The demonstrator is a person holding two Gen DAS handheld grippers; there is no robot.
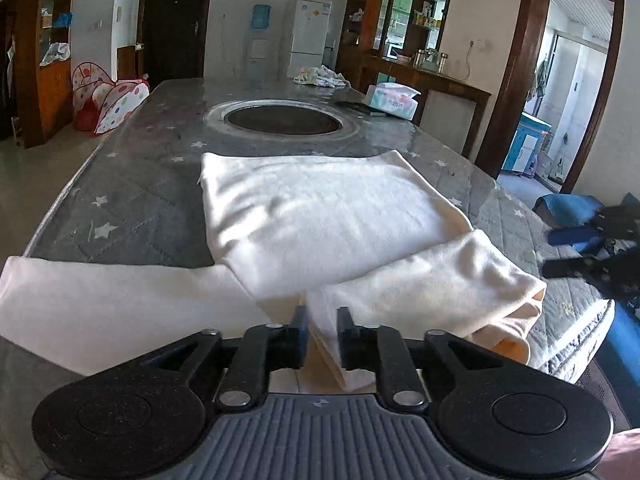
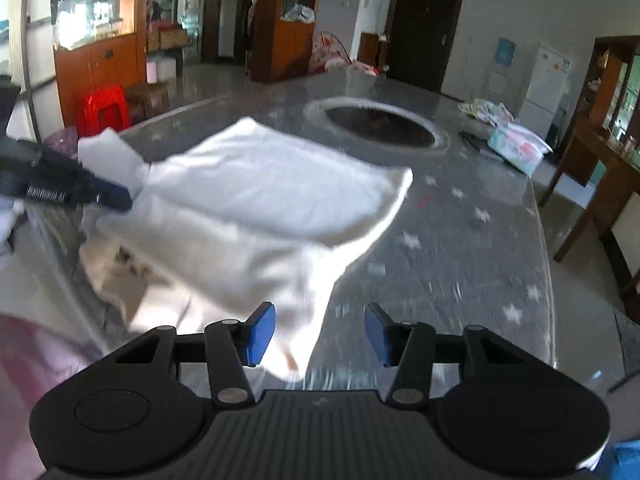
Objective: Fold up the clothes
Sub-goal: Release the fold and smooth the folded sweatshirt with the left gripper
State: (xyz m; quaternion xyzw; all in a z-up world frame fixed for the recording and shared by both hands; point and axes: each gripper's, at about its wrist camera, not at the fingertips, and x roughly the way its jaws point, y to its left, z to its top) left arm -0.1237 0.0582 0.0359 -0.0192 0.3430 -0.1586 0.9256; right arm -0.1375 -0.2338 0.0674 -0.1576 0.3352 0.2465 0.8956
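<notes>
A white, soft cotton garment is laid partly folded on the grey quilted star-print table cover, toward the near edge of the table. One sleeve-like part is stretched along the near edge to the left; another thick fold is bunched at the near right, hanging slightly over the edge.

The left gripper is closed narrowly, with a layered edge of the white garment pinched between its fingers at the near edge. In the right wrist view the left gripper is seen gripping the cloth at the left side of the garment.

The right gripper is held wide apart, with nothing between its blue pads; it is placed just above the near right part of the garment, whose hanging corner lies under the left finger. In the left wrist view the right gripper is blurred at the right edge of the table.

A round dark recess with a metal ring is set in the middle of the table, beyond the garment. A pastel tissue box is placed near the far right edge, and a crumpled patterned cloth at the far right corner. Nothing is lying on the garment's flat panel.

Off the table, a polka-dot play tent, a white fridge, a red plastic stool and wooden shelving are seen.
</notes>
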